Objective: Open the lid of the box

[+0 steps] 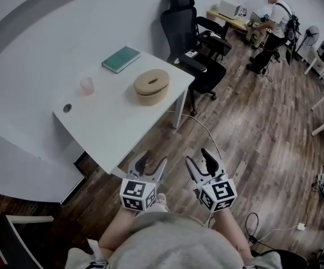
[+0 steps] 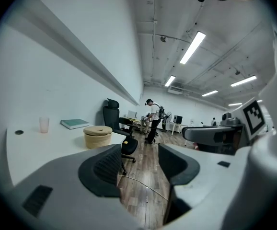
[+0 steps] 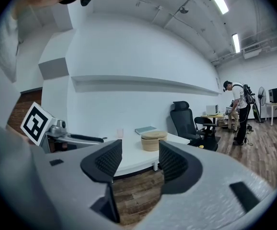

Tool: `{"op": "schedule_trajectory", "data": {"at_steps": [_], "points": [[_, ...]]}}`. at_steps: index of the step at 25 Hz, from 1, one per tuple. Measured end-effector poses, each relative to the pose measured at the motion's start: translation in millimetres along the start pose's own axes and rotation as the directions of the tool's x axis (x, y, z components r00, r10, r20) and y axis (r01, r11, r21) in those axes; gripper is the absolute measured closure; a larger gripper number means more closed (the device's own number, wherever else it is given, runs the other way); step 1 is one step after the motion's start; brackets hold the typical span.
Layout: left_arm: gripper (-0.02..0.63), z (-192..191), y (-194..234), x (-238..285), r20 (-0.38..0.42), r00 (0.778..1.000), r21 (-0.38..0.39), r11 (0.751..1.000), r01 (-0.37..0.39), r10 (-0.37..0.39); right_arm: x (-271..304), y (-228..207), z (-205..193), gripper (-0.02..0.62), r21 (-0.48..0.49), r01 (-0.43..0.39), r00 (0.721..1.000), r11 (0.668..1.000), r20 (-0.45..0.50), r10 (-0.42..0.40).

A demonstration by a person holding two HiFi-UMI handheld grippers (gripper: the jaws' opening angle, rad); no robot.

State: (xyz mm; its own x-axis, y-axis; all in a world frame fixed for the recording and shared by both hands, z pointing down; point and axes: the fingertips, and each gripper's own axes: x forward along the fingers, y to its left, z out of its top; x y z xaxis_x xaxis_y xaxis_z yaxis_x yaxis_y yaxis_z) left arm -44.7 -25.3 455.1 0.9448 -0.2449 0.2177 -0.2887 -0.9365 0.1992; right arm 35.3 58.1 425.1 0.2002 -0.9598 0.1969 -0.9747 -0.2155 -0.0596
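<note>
Looks like approach step: left gripper [image 1: 151, 164] and right gripper [image 1: 198, 158], fingers apart and empty, well short of desk [image 1: 117, 122]; next should reach box [image 1: 151, 91], grip lid [image 1: 152, 81].

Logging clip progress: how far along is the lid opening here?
Done: nothing; the lid sits closed on the round box on the white table. In hand: nothing; left gripper and right gripper are open and empty, over the floor, short of the table. Remaining: reach the box, grip the lid, lift it off.
</note>
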Motion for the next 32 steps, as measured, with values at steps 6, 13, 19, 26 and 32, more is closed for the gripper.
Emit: {"op": "schedule_trajectory", "data": {"at_steps": [6, 13, 19, 26, 32], "points": [[0.376, 14, 42, 34, 0.01, 1.0, 0.012, 1.0, 0.001, -0.001, 55, -12, 11, 0.36, -0.008, -0.003, 1.0, 1.0, 0.016, 0.003], [0.377, 26, 80, 57, 0.018, 1.0, -0.007, 1.0, -0.014, 0.014, 99, -17, 19, 0.36, -0.028, -0.007, 1.0, 1.0, 0.007, 0.008], [0.393, 27, 102, 72, 0.015, 0.998, -0.039, 0.997, -0.059, 0.06, 124, -24, 19, 0.36, -0.043, -0.033, 0.999, 0.999, -0.015, 0.033], [0.393, 29, 124, 95, 0.022, 0.993, -0.037, 0.993, -0.113, 0.113, 171, -41, 20, 0.36, -0.051, -0.103, 0.995, 0.993, -0.015, 0.102], [0.393, 37, 151, 131, 0.031, 0.979, -0.052, 0.979, -0.199, 0.201, 226, -60, 36, 0.36, -0.093, -0.212, 0.977, 0.973, -0.013, 0.212]]}}
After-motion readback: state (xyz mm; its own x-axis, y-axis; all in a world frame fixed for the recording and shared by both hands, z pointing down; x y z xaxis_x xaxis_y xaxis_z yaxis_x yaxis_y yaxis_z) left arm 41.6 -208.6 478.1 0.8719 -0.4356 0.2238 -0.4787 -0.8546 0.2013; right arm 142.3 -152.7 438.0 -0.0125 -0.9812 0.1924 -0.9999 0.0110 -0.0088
